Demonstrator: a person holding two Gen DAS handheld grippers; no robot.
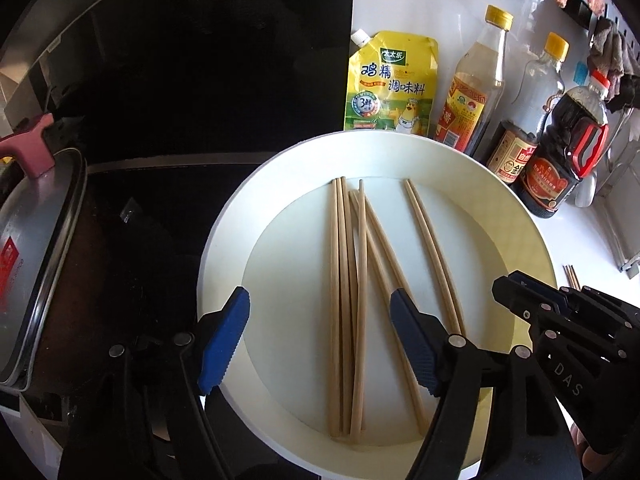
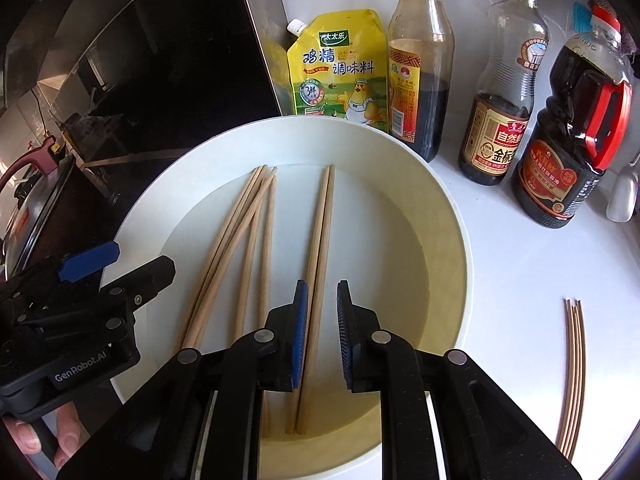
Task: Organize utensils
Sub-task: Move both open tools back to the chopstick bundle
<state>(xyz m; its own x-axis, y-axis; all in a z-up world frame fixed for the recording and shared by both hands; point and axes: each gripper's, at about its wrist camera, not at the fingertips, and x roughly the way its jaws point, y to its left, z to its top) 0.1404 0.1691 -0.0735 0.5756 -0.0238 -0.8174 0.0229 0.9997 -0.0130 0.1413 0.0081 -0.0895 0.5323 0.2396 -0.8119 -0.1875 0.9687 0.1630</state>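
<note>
Several wooden chopsticks [image 1: 352,300] lie in a wide white bowl [image 1: 224,240]. A separate pair [image 2: 320,248] lies to the right of a crossed bunch [image 2: 240,240] in the bowl [image 2: 448,216]. My left gripper [image 1: 320,336] is open above the bunch, holding nothing. My right gripper [image 2: 322,332] is open, its fingers on either side of the pair's near part, the left pad [image 2: 299,332] close beside it. A few more chopsticks [image 2: 574,372] lie on the white counter to the right; their tips show in the left wrist view [image 1: 571,276].
Behind the bowl stand a yellow seasoning pouch [image 2: 336,68] and three sauce bottles [image 2: 420,60] [image 2: 504,92] [image 2: 576,136]. A black cooktop panel [image 1: 180,60] and a pot with a lid [image 1: 36,248] are to the left. Cloths hang at the upper right [image 1: 612,52].
</note>
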